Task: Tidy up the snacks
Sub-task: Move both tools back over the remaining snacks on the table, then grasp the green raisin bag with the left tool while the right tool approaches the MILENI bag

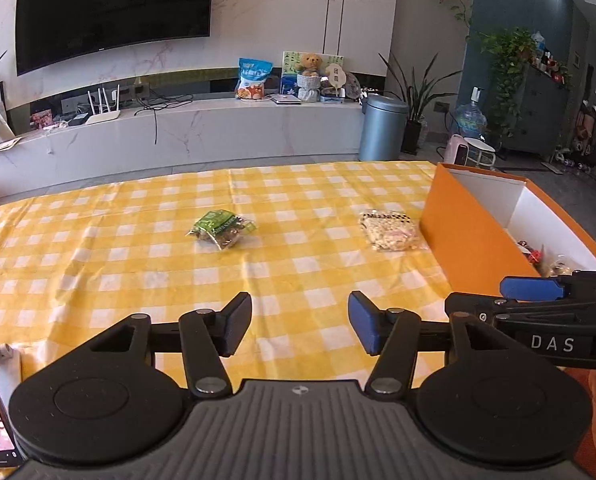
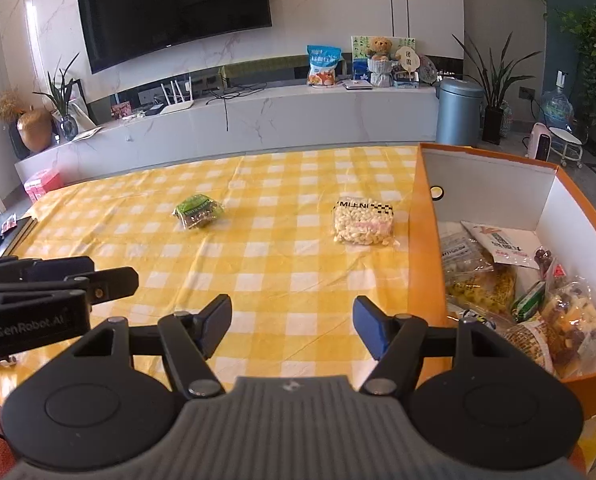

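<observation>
Checked table (image 2: 282,272): two packets, orange box (image 2: 426,248).

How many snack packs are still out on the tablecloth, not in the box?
2. A green pack lies mid-cloth, and a pale pack lies to its right, close beside the orange box. The tools hide some of the near cloth, so another could be hidden.

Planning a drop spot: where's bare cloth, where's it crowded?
Bare: yellow checked tablecloth between both claws and the two packets, and left of the green snack packet. Narrow strip between the pale puffed-snack packet and the orange cardboard box. Box's near half is crowded.
</observation>
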{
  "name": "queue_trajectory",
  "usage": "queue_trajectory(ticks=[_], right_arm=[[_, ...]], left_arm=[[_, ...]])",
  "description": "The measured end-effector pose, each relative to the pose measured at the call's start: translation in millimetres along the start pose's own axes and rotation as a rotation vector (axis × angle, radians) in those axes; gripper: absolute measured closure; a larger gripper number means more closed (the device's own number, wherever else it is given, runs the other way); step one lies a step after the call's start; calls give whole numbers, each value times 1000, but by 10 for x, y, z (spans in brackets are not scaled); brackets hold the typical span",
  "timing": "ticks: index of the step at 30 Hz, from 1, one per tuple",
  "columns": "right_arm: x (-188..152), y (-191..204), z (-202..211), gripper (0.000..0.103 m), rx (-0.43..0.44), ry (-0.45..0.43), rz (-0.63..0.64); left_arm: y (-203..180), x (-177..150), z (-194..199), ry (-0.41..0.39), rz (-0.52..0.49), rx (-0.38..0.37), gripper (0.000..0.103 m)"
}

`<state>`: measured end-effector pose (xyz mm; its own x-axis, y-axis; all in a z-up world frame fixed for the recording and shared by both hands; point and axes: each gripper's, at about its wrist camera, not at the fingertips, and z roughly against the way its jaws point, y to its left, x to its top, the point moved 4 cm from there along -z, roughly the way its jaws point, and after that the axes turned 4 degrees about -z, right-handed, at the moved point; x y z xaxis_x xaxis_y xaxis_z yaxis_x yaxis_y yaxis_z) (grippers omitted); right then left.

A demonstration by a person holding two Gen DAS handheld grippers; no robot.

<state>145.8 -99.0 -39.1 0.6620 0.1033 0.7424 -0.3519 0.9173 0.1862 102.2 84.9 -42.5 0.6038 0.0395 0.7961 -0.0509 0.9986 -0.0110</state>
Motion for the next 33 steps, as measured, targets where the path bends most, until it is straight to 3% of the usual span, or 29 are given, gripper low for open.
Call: queue_trajectory(ticks=[5,10,16,20,25,33], right_arm=[[21,74,-235,29,-8,13,-16],[101,145,-502,21,-37,-2,-21],[200,164,-881,20,-96,-23,-28],[273,79,-1177,20,-184,-37,-21],[369,-50,-1463,11,-250,-55,-44],[508,-141,-1873,10,-312,-89,2]], left_arm=[[190,14,-173,-16,5,41,15],[375,101,-416,-26,6,75,15],[477,160,-762,-28,-28,86,15],[537,197,-998,-19,-46,84,15],[624,270,-1280,-23,-109,78,14],[795,372,-1701,7,-210,98,8]])
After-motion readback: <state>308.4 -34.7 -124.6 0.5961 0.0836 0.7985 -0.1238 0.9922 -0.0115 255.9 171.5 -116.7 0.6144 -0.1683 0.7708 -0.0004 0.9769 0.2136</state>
